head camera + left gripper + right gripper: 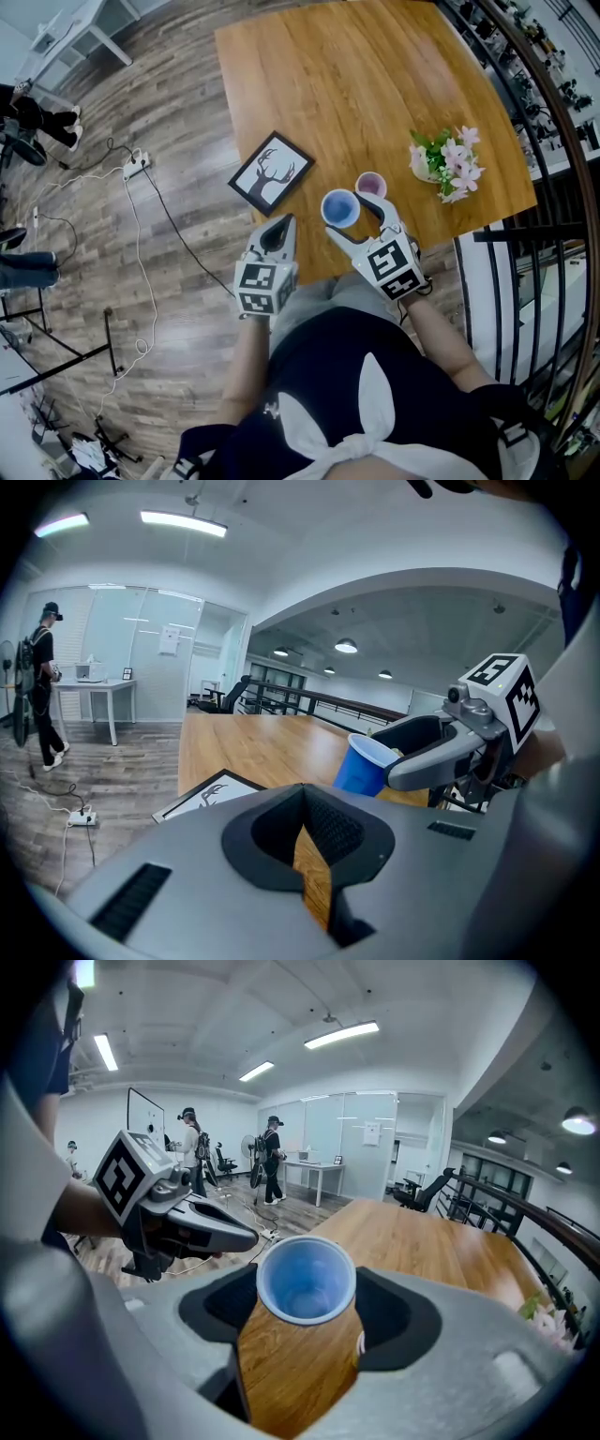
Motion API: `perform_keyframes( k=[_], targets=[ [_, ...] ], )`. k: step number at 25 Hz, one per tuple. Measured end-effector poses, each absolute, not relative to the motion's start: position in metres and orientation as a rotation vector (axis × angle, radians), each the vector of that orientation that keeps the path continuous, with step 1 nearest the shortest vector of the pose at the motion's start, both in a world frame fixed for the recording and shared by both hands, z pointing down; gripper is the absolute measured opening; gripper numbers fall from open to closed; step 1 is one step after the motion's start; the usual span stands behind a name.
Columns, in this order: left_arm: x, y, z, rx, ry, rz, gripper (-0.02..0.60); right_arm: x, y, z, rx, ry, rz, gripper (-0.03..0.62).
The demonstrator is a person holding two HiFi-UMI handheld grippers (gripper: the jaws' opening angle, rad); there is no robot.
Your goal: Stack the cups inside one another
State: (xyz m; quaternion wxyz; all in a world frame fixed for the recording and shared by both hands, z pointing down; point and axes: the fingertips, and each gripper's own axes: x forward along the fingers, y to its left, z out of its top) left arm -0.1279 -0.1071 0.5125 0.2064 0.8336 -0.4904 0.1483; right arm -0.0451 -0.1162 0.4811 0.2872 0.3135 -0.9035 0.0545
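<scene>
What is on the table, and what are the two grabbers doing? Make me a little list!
table: wooden table
cups: blue cup and pink cup, side by side, not stacked
right gripper: jaws against both sides of the blue cup, seemingly gripping it
left gripper: jaws together, holding nothing, near the table's edge
picture: framed deer picture, lying flat, left of the cups
flowers: pot of pink flowers, right of the cups

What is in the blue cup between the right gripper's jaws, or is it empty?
Empty: the right gripper view looks down into the blue cup and shows only its bare blue inside.
</scene>
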Motion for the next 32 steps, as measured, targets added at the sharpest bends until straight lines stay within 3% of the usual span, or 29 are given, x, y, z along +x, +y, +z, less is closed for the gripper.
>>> perform_keyframes(
  k=[12, 32],
  targets=[
    [-0.122, -0.108, 0.509, 2.337, -1.346, 0.408, 0.015, -0.039, -0.119, 0.476, 0.870, -2.409, 0.132, 0.323],
    [-0.100, -0.123, 0.508, 2.389, -1.275, 0.420, 0.015, 0.045, -0.164, 0.472, 1.163, -2.293, 0.175, 0.324]
  ],
)
